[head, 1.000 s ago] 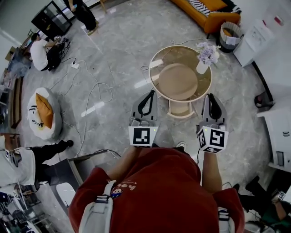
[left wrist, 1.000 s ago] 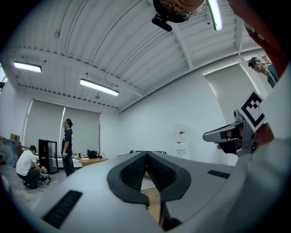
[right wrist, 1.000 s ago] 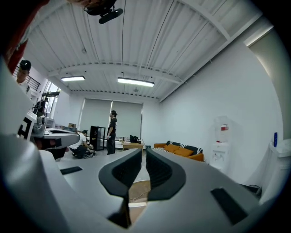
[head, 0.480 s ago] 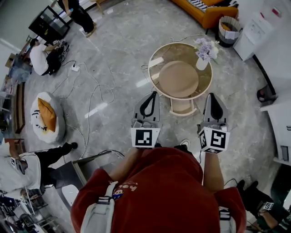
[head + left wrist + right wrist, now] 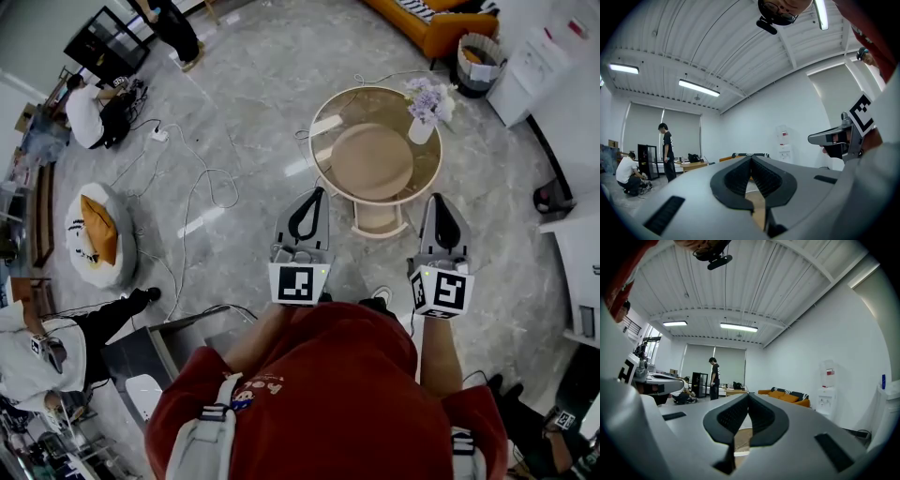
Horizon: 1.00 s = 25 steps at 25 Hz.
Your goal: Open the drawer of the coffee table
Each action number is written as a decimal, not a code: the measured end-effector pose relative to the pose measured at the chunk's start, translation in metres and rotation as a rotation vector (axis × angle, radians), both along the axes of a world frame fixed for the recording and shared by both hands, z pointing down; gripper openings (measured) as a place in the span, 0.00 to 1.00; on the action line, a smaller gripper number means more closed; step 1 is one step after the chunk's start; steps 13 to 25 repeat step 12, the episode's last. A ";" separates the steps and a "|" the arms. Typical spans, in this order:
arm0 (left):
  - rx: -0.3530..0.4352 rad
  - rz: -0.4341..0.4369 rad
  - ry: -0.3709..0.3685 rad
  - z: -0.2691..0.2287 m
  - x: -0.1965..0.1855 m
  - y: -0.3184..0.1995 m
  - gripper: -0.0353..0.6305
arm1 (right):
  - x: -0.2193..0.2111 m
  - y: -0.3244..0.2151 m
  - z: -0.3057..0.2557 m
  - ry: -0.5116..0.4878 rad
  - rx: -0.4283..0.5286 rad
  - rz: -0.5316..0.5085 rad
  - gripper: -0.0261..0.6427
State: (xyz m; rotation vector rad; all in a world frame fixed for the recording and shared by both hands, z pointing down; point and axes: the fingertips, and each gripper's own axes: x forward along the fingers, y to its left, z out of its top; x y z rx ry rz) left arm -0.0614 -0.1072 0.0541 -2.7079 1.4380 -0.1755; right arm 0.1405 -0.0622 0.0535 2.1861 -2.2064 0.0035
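Note:
The round coffee table (image 5: 315, 155) has a glass top and a beige shelf beneath it, and stands on the marble floor just ahead of me. A light boxy drawer front (image 5: 378, 218) shows under its near edge. A white vase of purple flowers (image 5: 425, 114) stands on the far right of the top. My left gripper (image 5: 314, 195) is shut and empty, short of the table's near left edge. My right gripper (image 5: 437, 200) is shut and empty, to the right of the drawer front. In the left gripper view, the left gripper (image 5: 751, 158) has its jaws together. In the right gripper view, the right gripper (image 5: 748, 394) does too.
An orange sofa (image 5: 436, 21), a basket (image 5: 476, 61) and a white water dispenser (image 5: 531, 67) stand behind the table. Cables (image 5: 202, 183) trail over the floor at left, near a beanbag with an orange cushion (image 5: 97, 236). People are at the far left, and a grey box (image 5: 141, 354) is beside me.
The head view has shifted slightly. Both grippers keep their places in front of the table.

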 end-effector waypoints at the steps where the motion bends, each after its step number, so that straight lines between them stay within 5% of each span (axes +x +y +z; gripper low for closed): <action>1: 0.004 -0.001 -0.003 0.000 0.000 0.000 0.07 | 0.001 0.001 0.001 0.000 0.002 -0.002 0.07; 25: 0.007 -0.017 -0.011 -0.001 0.000 0.000 0.07 | 0.018 0.001 -0.005 -0.015 0.034 0.040 0.07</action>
